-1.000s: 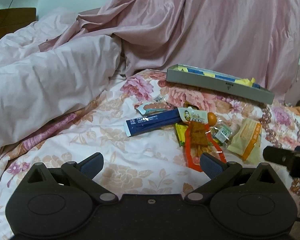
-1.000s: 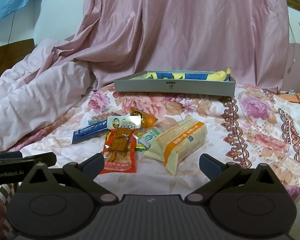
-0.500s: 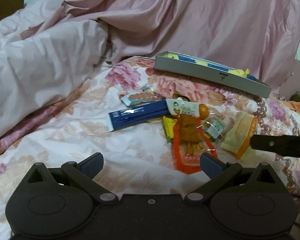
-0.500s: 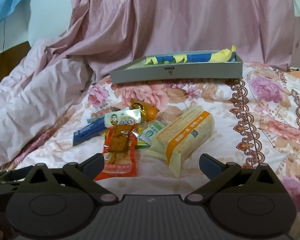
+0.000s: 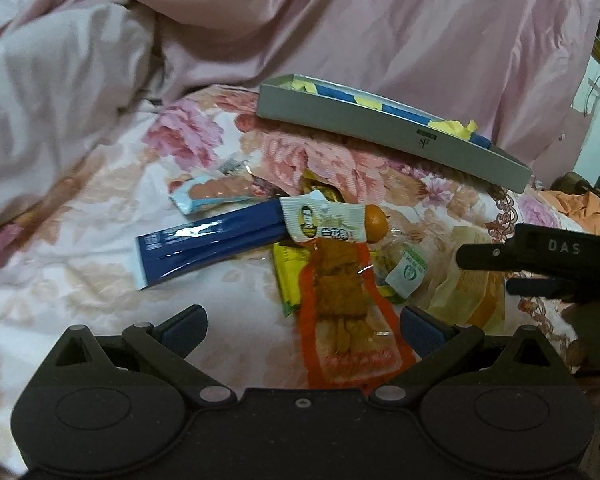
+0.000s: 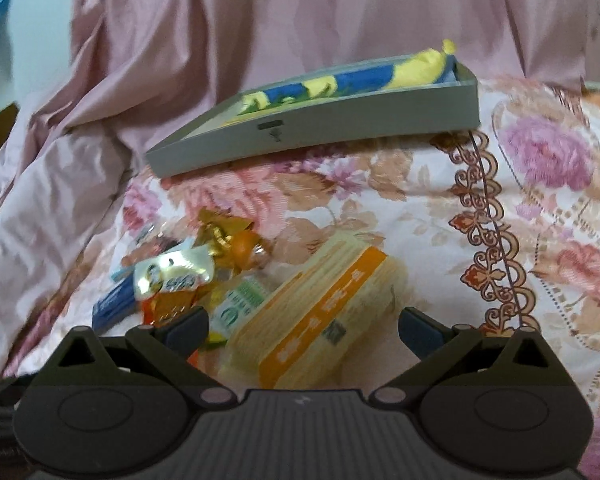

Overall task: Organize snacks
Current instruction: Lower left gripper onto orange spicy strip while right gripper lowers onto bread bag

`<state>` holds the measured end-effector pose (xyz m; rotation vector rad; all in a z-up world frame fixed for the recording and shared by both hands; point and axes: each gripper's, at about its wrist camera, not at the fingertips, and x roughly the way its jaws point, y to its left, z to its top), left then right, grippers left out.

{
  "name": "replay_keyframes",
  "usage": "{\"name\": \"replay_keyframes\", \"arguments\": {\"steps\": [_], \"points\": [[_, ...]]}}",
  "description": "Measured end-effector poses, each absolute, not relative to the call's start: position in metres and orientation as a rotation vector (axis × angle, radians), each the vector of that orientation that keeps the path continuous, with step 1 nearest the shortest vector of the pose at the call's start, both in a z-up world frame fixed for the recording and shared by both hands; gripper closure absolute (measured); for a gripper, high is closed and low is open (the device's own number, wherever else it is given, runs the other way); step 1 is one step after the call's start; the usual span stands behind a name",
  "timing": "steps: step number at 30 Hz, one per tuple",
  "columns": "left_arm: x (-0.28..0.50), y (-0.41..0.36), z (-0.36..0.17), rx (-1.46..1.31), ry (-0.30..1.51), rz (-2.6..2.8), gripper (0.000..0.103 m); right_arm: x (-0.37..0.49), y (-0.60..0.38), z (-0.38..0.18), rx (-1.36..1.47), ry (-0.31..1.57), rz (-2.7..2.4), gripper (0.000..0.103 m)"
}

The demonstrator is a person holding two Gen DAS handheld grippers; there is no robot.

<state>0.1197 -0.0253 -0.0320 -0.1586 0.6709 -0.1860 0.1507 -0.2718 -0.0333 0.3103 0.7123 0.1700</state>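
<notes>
On the floral bedspread (image 6: 420, 208), short of the grey tray (image 6: 340, 128) that lies toward its far edge against the draped pink curtain (image 6: 300, 20), the loose snacks sit in one overlapping heap. Nearest the right gripper (image 6: 304, 322): the yellow-and-orange cracker pack (image 6: 320, 312), lying diagonally between the spread, empty jaws. Left gripper (image 5: 302, 322) likewise wide open, holding nothing, with the red tofu-snack pouch (image 5: 340, 300) between its fingers; the white portrait packet (image 5: 324, 220) overlaps that pouch's top end and the blue flat pack (image 5: 208, 248). Sausage packet (image 5: 212, 194), small green-and-white sachet (image 5: 406, 276) and an orange round sweet (image 5: 376, 218) ring the pile. Judgement: step in hand is an approach to first picks, nothing yet lifted. To do it well, close the right jaws across the cracker pack's short width, gently, since the contents likely crush; take the pouch by its flat body, and lift clear so the overlapping packet slides off. Tray already holds blue and yellow wrappers; free room inside cannot be judged from this low angle. Right-wrist view is motion-blurred, labels unreadable; items under the pile are hidden.
</notes>
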Motion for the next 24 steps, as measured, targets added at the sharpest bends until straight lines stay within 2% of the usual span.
{"name": "replay_keyframes", "arguments": {"steps": [13, 19, 24], "points": [[0.143, -0.023, -0.050, -0.317, 0.778, -0.212, 0.002, 0.176, -0.276, -0.056, 0.424, 0.841, 0.162, 0.001], [0.151, -0.013, -0.054, -0.475, 0.818, -0.244, 0.006, 0.173, -0.272, -0.053, 0.427, 0.839, 0.205, 0.016], [0.156, -0.005, -0.057, -0.587, 0.841, -0.263, 0.010, 0.171, -0.272, -0.051, 0.431, 0.832, 0.216, 0.020]]}}
